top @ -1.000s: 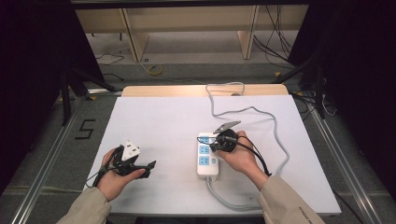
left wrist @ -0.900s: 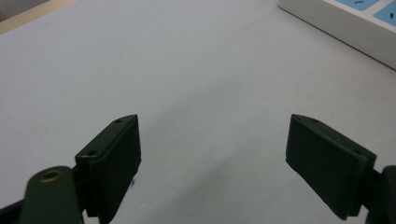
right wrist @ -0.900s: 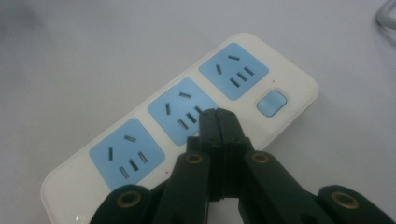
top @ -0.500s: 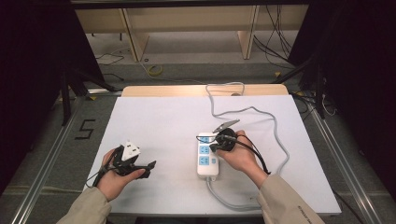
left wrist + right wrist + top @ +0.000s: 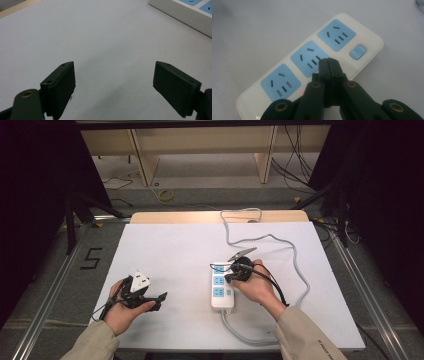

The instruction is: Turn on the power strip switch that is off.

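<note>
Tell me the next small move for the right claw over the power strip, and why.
Probably ease the right claw toward the blue switch at the strip's end and press it. Its jaws are shut with nothing between them, the tip hovering over the middle socket of the power strip, so it suits pushing, not grasping. The left claw rests open on the white table, idle.

This looks like a lab or recording studio set up for filming handwork. A white worktop (image 5: 170,250) fills the middle of the frame, framed by dark curtains (image 5: 35,180) at the left and right edges. Metal rails (image 5: 47,295) run along the grey floor at both sides, with a taped number five (image 5: 91,258) at centre left. Loose cables (image 5: 295,160) and wooden shelving (image 5: 200,145) cross the top.
</note>
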